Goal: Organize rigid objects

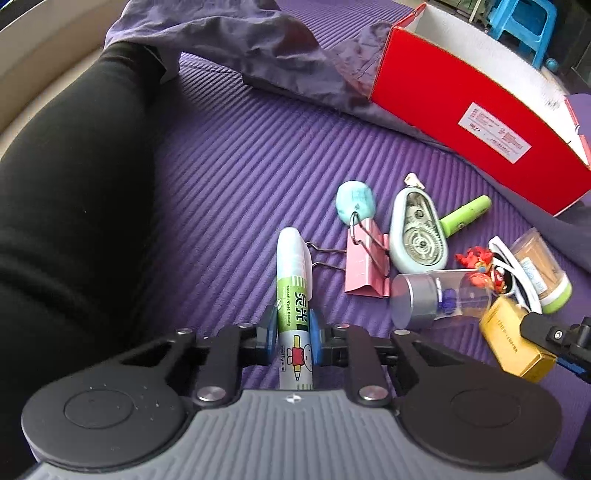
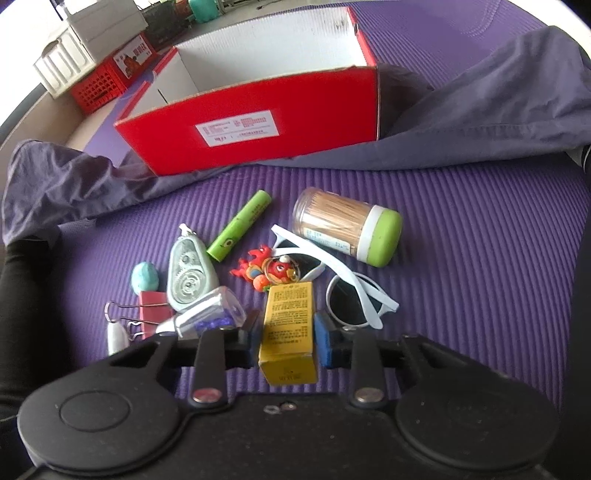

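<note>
Both claws loaded, step in hand looks like lifting and carrying to the red box [image 2: 255,122]. Left claw [image 1: 293,338] is pinching the white-and-green glue pen [image 1: 293,295], blue pads tight on its labelled barrel, tip pointing away toward the pink binder clip [image 1: 365,266]. Right claw [image 2: 286,332] is pinching the yellow carton [image 2: 290,328] by its two long sides, pads flush on the cardboard. To do it well: lift straight up first so the carton clears the clear bottle [image 2: 210,314] and white sunglasses [image 2: 354,299] just beside it, keep the pen from swinging into the clip handles, then drop over the box's white inside, not onto its near red wall. The squeeze on the carton should stay light, since it probably crushes. Remaining clutter sits mid-mat near the box's near wall: correction tape [image 2: 186,277], green tube [image 2: 240,225], toothpick jar [image 2: 347,230], red toy [image 2: 266,271], blue egg [image 2: 145,277]. Surface is a ribbed purple mat [image 2: 461,258] with dark cloth [image 2: 498,110] bunched along its far edge. Room: red crate [image 2: 99,88] and white cabinet behind, blue stool [image 1: 521,22] in the left view.
</note>
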Demonstrator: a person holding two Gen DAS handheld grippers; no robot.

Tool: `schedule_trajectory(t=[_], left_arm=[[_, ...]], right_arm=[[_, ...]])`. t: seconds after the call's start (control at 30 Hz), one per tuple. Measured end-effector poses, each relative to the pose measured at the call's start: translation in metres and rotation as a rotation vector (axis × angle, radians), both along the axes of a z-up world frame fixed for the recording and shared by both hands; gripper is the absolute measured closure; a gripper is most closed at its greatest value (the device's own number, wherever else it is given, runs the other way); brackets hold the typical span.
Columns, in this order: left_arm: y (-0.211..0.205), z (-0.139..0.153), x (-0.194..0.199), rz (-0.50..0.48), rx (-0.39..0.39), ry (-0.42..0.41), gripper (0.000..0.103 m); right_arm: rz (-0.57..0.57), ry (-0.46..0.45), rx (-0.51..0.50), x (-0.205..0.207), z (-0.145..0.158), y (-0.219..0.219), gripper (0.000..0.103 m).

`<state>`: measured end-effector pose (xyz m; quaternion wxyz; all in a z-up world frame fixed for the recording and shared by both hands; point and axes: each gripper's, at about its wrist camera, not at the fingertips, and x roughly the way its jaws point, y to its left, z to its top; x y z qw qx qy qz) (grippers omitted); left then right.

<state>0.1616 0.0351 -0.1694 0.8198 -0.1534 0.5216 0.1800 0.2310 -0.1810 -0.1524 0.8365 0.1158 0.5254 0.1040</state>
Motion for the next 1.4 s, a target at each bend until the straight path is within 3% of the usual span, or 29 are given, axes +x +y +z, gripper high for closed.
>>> schedule_trajectory(t=[0.23,0.43,0.67,0.7,0.73,0.77,0.87,0.97,1.03,1.1,1.13,1.23,1.4], left_arm=[[0.001,0.012,-0.004,-0.005,-0.018,-0.019,0.085],[0.0,0.021,-0.006,-0.013,-0.006,-0.038,0.085],[-0.007,0.031,-0.004,-0.063,0.01,-0.06,0.085],[-0.008,0.033,-0.003,-0.074,0.009,-0.065,0.085],[-0.009,0.035,-0.003,-0.084,0.007,-0.069,0.085],[-0.011,0.037,-0.002,-0.095,0.004,-0.073,0.085],[-0.015,0.043,0.0,-0.119,0.0,-0.088,0.085],[-0.014,0.045,0.001,-0.121,-0.006,-0.095,0.086],[-0.014,0.045,0.001,-0.119,-0.007,-0.094,0.086],[-0.013,0.043,0.001,-0.118,-0.009,-0.091,0.086],[-0.012,0.043,0.002,-0.118,-0.01,-0.088,0.086],[-0.012,0.041,0.002,-0.118,-0.013,-0.086,0.086],[-0.013,0.04,0.002,-0.123,-0.01,-0.084,0.086]], right_arm=[[0.047,0.007,0.007,-0.005,-0.002,0.0,0.074],[0.123,0.069,-0.037,-0.011,-0.018,0.012,0.073],[0.137,0.047,-0.041,-0.015,-0.016,0.01,0.075],[0.135,0.043,-0.036,-0.015,-0.014,0.009,0.089],[0.13,0.031,-0.016,-0.016,-0.009,0.006,0.091],[0.126,0.024,-0.004,-0.016,-0.005,0.004,0.103],[0.14,0.01,-0.022,-0.014,0.005,0.002,0.103],[0.177,0.057,-0.027,-0.011,0.0,0.003,0.099],[0.172,0.072,-0.051,-0.013,-0.006,0.005,0.082],[0.155,0.062,-0.061,-0.016,-0.009,0.005,0.05],[0.148,0.07,-0.058,-0.016,-0.012,0.005,0.044],[0.17,0.075,-0.076,-0.017,-0.019,0.011,0.043],[0.213,0.096,-0.123,-0.018,-0.031,0.022,0.069]])
